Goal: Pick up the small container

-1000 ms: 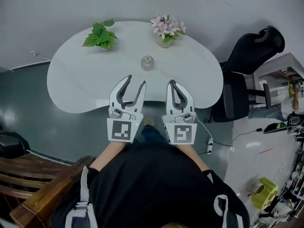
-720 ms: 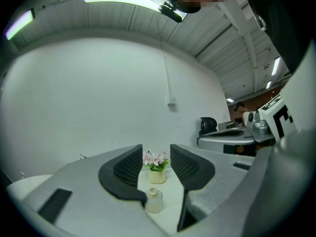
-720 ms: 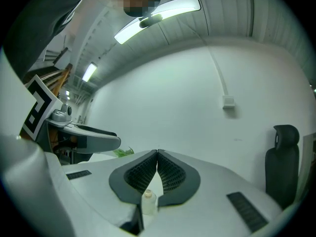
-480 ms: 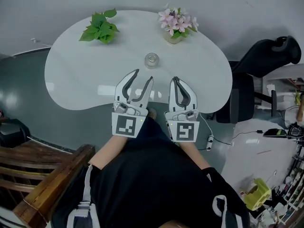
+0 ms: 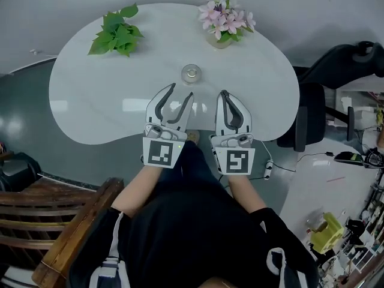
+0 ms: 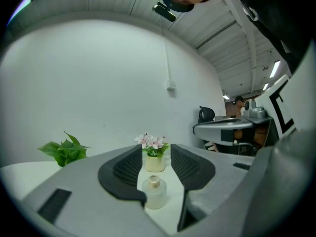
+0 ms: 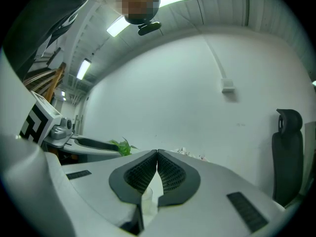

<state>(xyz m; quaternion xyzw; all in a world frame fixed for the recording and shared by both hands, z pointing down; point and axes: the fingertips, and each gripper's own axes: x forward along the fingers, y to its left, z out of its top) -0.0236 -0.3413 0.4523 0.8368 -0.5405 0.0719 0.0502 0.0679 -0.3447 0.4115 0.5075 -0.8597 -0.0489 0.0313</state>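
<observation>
The small container (image 5: 191, 73) is a squat frosted-glass bottle with a pale round cap. It stands upright near the middle of the white table (image 5: 90, 101). Both forearms reach forward over the near table edge, side by side, with the grippers roughly level. Left gripper (image 5: 180, 90): jaws apart, pads on nothing. Right gripper (image 5: 224, 93): jaws closed tip to tip, empty. The container stands just beyond the left gripper's tips, in line with its gap and untouched.
</observation>
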